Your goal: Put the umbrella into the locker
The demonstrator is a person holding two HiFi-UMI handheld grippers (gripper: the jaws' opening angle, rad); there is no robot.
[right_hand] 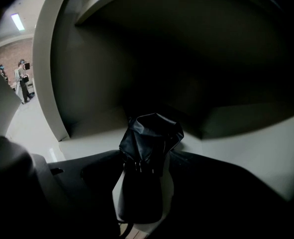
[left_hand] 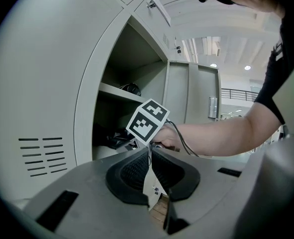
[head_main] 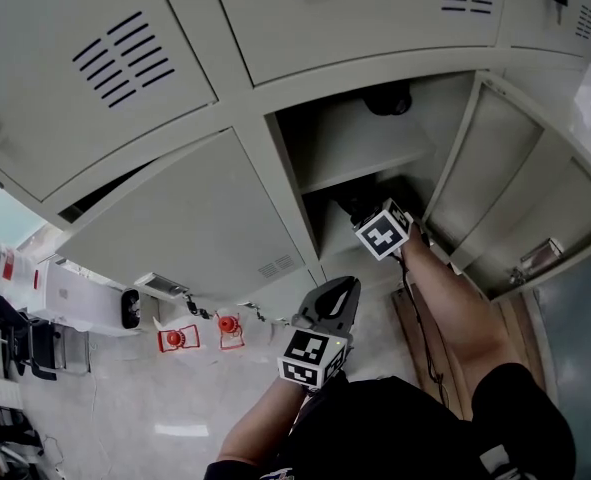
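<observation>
Locker (head_main: 305, 158) bay open, door (head_main: 520, 183) swung out to the right. A shelf (head_main: 370, 163) splits the bay into an upper and a lower compartment. Right gripper (right_hand: 146, 164) is reached into the lower compartment under the shelf, angled downward; its marker cube (head_main: 383, 233) sits at the bay's front edge and the forearm (head_main: 455, 308) trails back toward the person. Right gripper jaws spread wide. The folded black umbrella (right_hand: 149, 143) lies lengthwise between them on the pale floor of the lower compartment, its bunched fabric end pointing toward the dark back wall. A strip of pale floor shows on either side of the umbrella, so the pads do not press on it. Left gripper (left_hand: 149, 152) is held outside the locker, below and in front of the open bay, roughly level; its jaws are pressed together at the tips with nothing between them. A dark rounded thing (head_main: 387, 98) sits toward the back of the upper compartment; what it is cannot be made out. The neighbouring locker doors are closed.
</observation>
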